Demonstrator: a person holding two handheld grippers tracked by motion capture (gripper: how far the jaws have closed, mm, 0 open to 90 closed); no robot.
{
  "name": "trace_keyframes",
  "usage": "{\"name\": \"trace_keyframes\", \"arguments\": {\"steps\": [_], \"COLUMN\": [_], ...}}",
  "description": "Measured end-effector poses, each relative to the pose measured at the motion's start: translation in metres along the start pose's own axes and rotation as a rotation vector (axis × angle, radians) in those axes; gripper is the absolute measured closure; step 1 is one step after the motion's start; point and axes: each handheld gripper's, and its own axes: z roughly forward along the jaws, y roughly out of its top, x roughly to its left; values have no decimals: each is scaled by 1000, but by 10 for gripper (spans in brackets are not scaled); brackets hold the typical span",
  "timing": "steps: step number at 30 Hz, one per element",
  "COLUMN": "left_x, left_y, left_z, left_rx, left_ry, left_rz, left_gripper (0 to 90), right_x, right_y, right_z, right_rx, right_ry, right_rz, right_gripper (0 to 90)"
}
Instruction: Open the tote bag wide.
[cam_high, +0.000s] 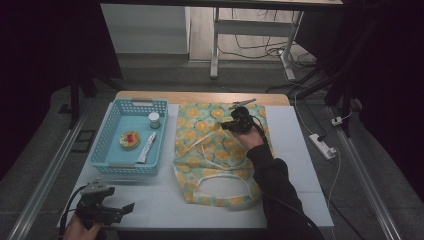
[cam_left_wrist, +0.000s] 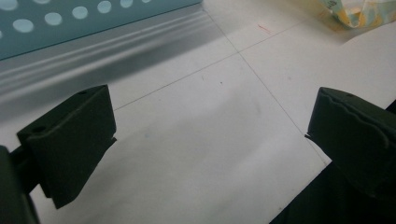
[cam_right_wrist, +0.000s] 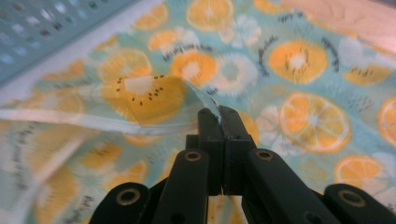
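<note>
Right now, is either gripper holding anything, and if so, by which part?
The right gripper is shut on the fruit-print cloth, pinching a lifted fold along its white-trimmed edge. The left gripper holds nothing; its jaws stand open above the bare white table.

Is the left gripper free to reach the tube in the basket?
Probably yes: the left gripper is open, holds nothing and sits just before the basket; the tube lies uncovered inside.

I note the cloth is turquoise, printed with orange and yellow citrus slices. The basket is light blue; the surface is white.
</note>
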Motion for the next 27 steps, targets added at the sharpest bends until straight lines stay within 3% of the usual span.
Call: {"name": "trace_keyframes", "arguments": {"steps": [9, 11, 14, 15, 18, 20, 21, 27], "left_x": [0, 0, 0, 0, 0, 0, 0, 0], "left_y": [0, 0, 0, 0, 0, 0, 0, 0], "left_z": [0, 0, 0, 0, 0, 0, 0, 0], "left_rx": [0, 0, 0, 0, -1, -1, -1, 1], "left_ry": [-1, 0, -1, -1, -1, 0, 0, 2], "left_rz": [0, 0, -2, -2, -2, -2, -1, 0], "left_gripper": [15, 15, 15, 15, 15, 15, 15, 16], "right_x": [-5, -4, -2, -2, 4, 6, 11, 26], "right_y": [-20, -22, -17, -17, -13, -13, -14, -21], "right_z": [21, 20, 12, 12, -4, -8, -16, -30], "right_rx": [56, 48, 17, 17, -9, -8, -14, -3], "right_ry": [-13, -10, -9, -9, -1, 0, -4, 38], "right_rz": [12, 18, 24, 24, 22, 17, 3, -9], "right_gripper": [866, 784, 660, 660, 558, 541, 491, 350]}}
